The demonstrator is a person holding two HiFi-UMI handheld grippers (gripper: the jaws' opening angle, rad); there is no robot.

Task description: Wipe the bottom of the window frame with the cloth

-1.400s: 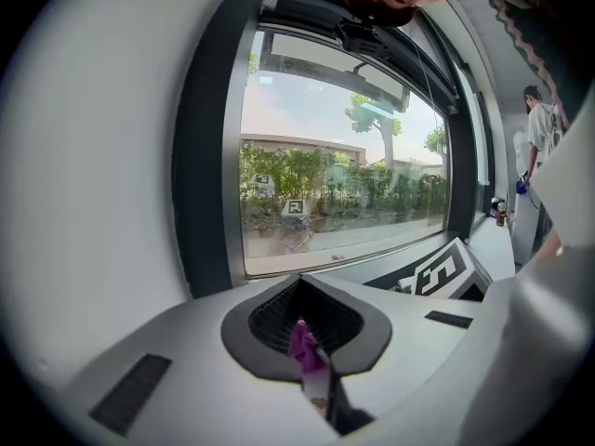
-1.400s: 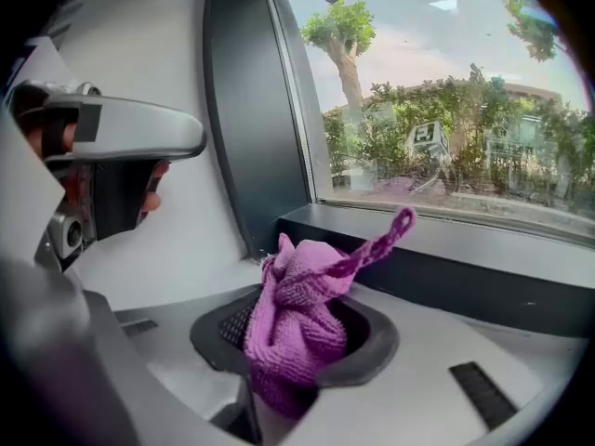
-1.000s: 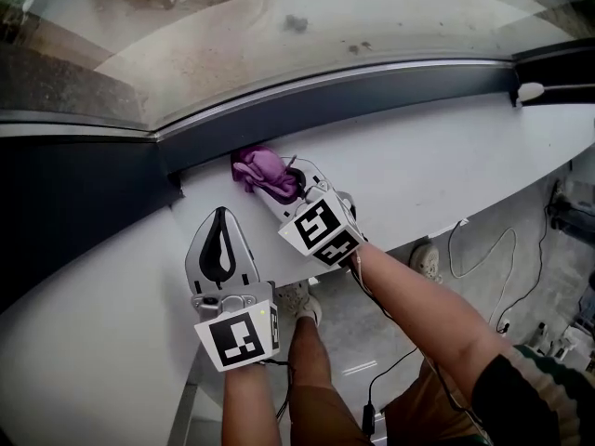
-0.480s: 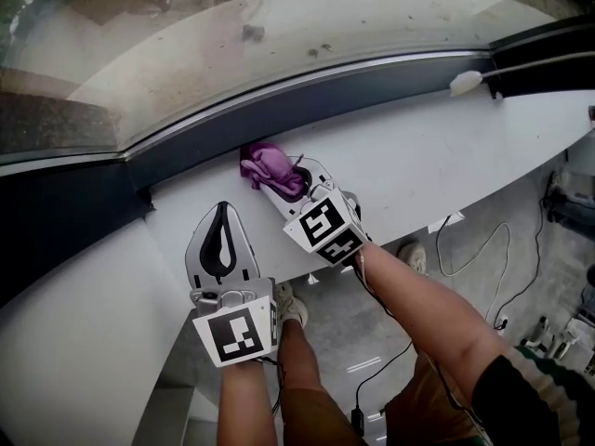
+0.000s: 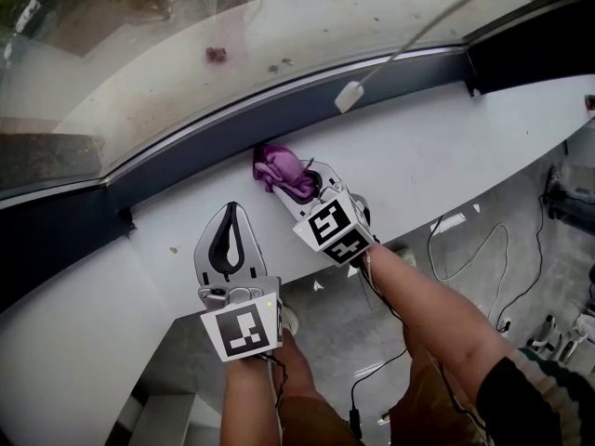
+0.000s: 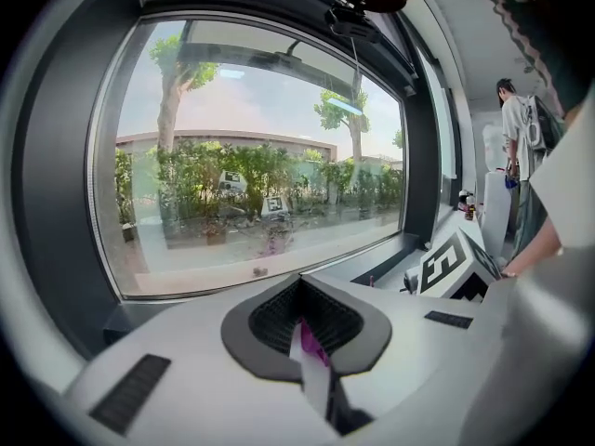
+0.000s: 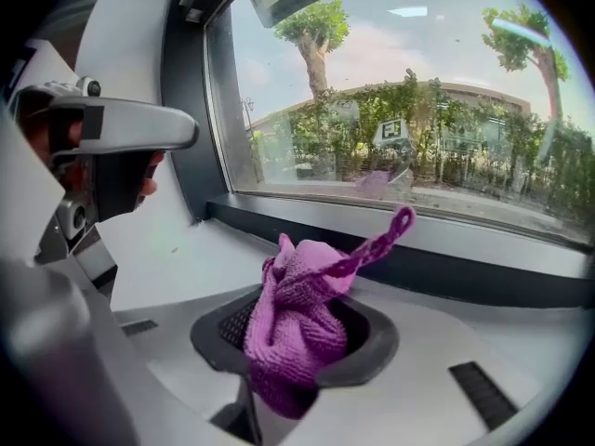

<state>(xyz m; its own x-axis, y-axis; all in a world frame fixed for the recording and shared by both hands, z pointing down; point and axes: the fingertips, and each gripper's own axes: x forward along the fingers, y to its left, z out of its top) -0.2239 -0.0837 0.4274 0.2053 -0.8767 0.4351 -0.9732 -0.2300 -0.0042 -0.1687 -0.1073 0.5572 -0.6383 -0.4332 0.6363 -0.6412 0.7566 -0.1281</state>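
A crumpled purple cloth (image 5: 284, 170) lies against the dark bottom rail of the window frame (image 5: 204, 137), on the white sill (image 5: 446, 147). My right gripper (image 5: 305, 186) is shut on the cloth; in the right gripper view the cloth (image 7: 297, 323) bulges out of the jaws, with one strand sticking up. My left gripper (image 5: 230, 214) rests on the sill just left of it, jaws together, apart from the rail. In the left gripper view its jaws (image 6: 307, 323) are closed, with a thin purple and white sliver in the seam.
A small white cord pull (image 5: 349, 98) hangs over the rail to the right of the cloth. Below the sill's edge are the floor, cables (image 5: 483, 249) and my legs. A person (image 6: 516, 128) stands far down the room at the right.
Both grippers have moved right along the sill, the right one keeping the cloth against the rail. The white cord pull has swung left toward the cloth.
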